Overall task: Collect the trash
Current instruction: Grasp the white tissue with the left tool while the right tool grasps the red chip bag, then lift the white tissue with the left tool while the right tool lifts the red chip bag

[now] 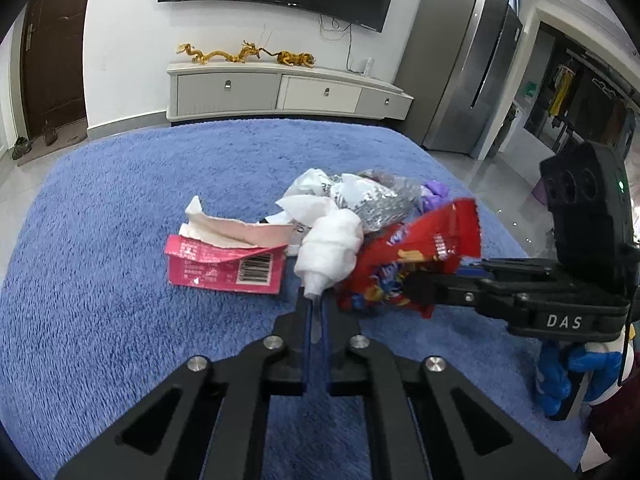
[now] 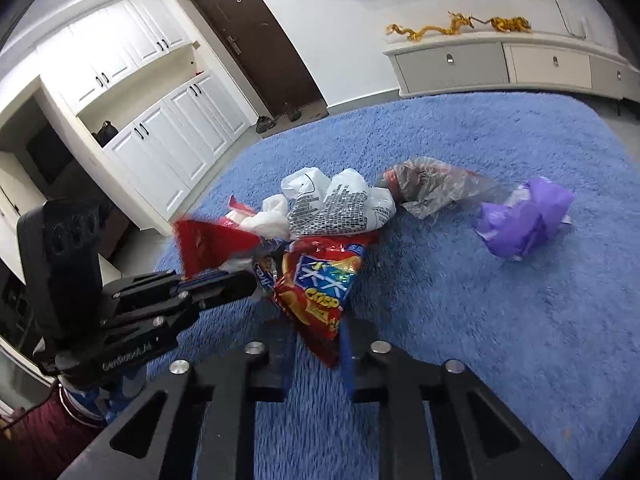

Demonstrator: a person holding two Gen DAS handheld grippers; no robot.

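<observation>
— Nearest the lens: left gripper [image 1: 316, 307], black with blue pads, clenched on the twisted tail of a white tissue [image 1: 332, 248].

— And the tissue's line?

— Runs away from that camera, leaning a little right. Thin tail points back toward the pads, fat crumpled end farther off, against the heap of rubbish on the blue carpet [image 1: 120, 320].

— Right side?

— Right gripper [image 2: 318, 332] clamped on the near corner of a red crisp bag [image 2: 320, 280]. Seen from the left wrist, comes in from the right edge and bites the bag's lower end.

— Which way does the bag lie?

— Long axis straight away from the right camera, gripped corner nearest, far end under a white printed bag [image 2: 340, 204]. From the left wrist, slants from low left to high right, just beside the tissue and touching it.

— Anything else in the heap?

— Torn pink box [image 1: 224, 268] left of the tissue, barcode end toward the tissue, long side across the left view. Behind, a clear plastic bag [image 2: 432, 188]. Apart to the right, a purple bag [image 2: 528, 220] alone on the carpet.
</observation>
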